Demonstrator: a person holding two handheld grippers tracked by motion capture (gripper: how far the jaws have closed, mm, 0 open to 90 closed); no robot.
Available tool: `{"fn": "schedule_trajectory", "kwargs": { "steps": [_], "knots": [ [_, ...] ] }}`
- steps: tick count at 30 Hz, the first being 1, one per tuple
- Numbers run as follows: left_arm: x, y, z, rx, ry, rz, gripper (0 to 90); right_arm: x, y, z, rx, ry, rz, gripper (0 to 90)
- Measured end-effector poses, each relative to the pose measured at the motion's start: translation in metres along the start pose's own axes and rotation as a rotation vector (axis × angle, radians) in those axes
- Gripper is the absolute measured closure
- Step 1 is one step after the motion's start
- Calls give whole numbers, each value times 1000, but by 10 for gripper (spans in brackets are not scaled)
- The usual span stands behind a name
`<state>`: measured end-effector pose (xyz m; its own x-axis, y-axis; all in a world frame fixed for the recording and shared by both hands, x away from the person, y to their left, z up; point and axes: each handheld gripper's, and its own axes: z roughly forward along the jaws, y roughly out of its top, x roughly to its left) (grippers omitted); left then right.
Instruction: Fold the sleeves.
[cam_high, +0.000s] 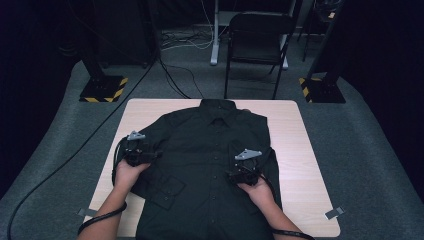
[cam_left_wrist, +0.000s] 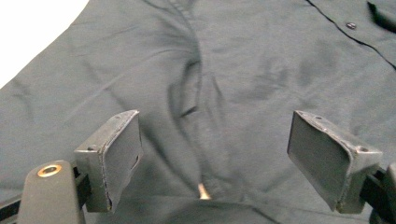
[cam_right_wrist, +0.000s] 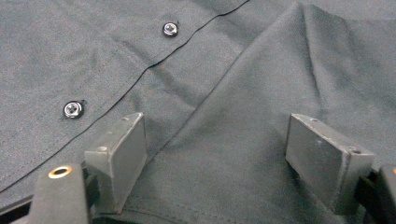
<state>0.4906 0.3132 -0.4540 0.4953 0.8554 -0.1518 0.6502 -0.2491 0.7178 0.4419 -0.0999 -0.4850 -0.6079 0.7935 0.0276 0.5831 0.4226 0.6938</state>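
Note:
A dark button-up shirt (cam_high: 210, 150) lies flat on the light wooden table (cam_high: 300, 150), front up, collar at the far edge. My left gripper (cam_high: 151, 156) hovers at the shirt's left side, and in the left gripper view it (cam_left_wrist: 215, 158) is open over a raised crease in the cloth (cam_left_wrist: 191, 88). My right gripper (cam_high: 239, 171) sits over the shirt's right half. In the right gripper view it (cam_right_wrist: 215, 158) is open above a folded layer of fabric (cam_right_wrist: 261, 107) lying beside the button placket, with two buttons (cam_right_wrist: 170, 29) to its left. Neither gripper's pads press on the cloth.
A black chair (cam_high: 257, 45) stands beyond the table's far edge. Two stand bases with yellow-black stripes (cam_high: 102, 89) (cam_high: 322, 90) flank it on the grey floor. Cables run across the floor at left. Bare tabletop (cam_left_wrist: 28, 28) shows beside the shirt.

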Motion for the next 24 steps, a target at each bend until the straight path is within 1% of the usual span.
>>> {"fn": "schedule_trajectory", "kwargs": {
  "steps": [2,10,15,19,24],
  "knots": [
    [2,0,-1,-3,5,-4,174,0,0,0,1,0,0,198],
    [16,-4,-8,-12,22,-47,187,0,0,0,2,1,2,196],
    [23,-6,-9,-7,37,-58,192,0,0,0,1,1,1,196],
    [26,-8,-10,-5,41,-66,199,0,0,0,1,1,1,196],
    [31,-9,-13,-10,54,-78,208,0,0,0,1,1,0,196]
  ]
}}
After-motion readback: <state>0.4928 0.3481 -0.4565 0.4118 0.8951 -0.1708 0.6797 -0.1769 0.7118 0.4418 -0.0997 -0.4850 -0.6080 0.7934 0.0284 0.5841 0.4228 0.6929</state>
